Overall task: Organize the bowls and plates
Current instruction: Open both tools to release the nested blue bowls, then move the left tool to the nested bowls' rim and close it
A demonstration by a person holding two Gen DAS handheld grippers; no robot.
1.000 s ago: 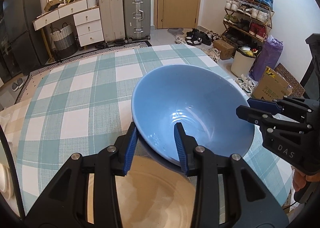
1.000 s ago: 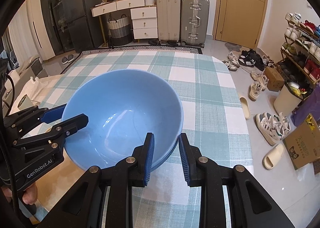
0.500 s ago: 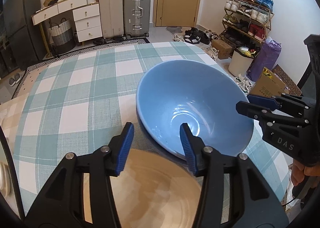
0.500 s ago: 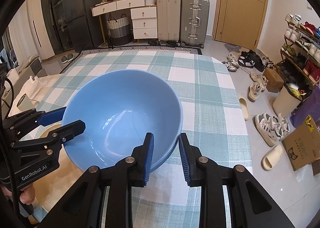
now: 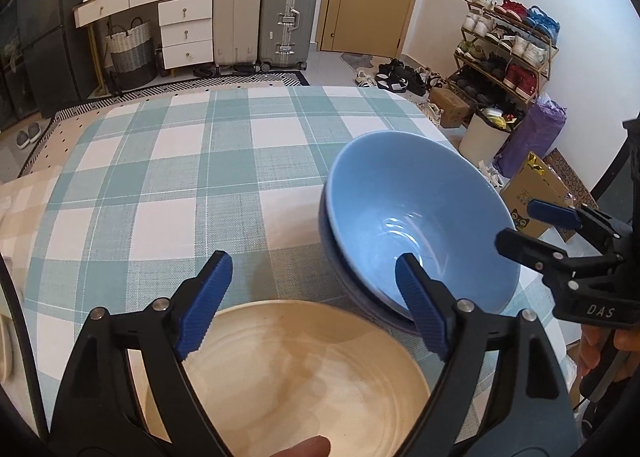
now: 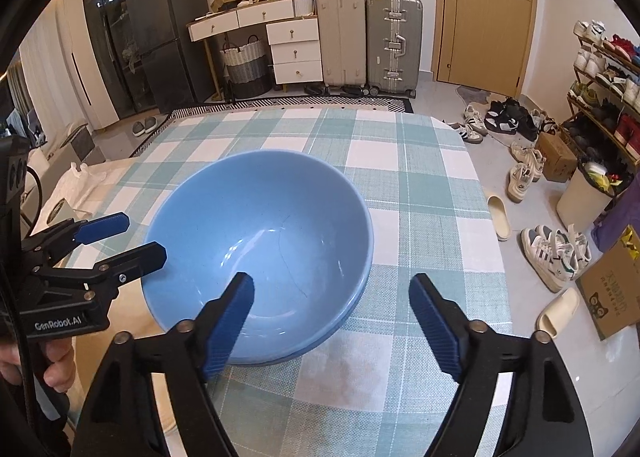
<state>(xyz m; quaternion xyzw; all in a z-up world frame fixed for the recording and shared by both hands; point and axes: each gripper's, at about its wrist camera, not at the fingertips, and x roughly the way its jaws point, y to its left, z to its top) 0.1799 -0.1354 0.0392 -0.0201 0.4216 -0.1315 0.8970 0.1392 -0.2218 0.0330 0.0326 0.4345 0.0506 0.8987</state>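
Observation:
A blue bowl (image 5: 416, 213) sits nested in a second blue bowl (image 5: 360, 297) on the checked tablecloth; it also shows in the right wrist view (image 6: 260, 241). A beige plate (image 5: 296, 373) lies in front of it, under my left gripper (image 5: 316, 301). The left gripper is open and empty, just left of the bowls. My right gripper (image 6: 332, 321) is open and empty, its left finger over the bowl's near rim. Each gripper shows in the other's view: the right one (image 5: 532, 229), the left one (image 6: 124, 237).
The table (image 6: 420, 161) has a green and white checked cloth; its right edge drops to a floor with shoes and a cardboard box (image 6: 616, 293). A beige cloth (image 5: 16, 217) covers the left end. Suitcases and drawers stand beyond the far edge.
Both grippers have opened and let go of the blue bowl, which now rests in the second bowl. The left gripper has drawn back to the left over the beige plate.

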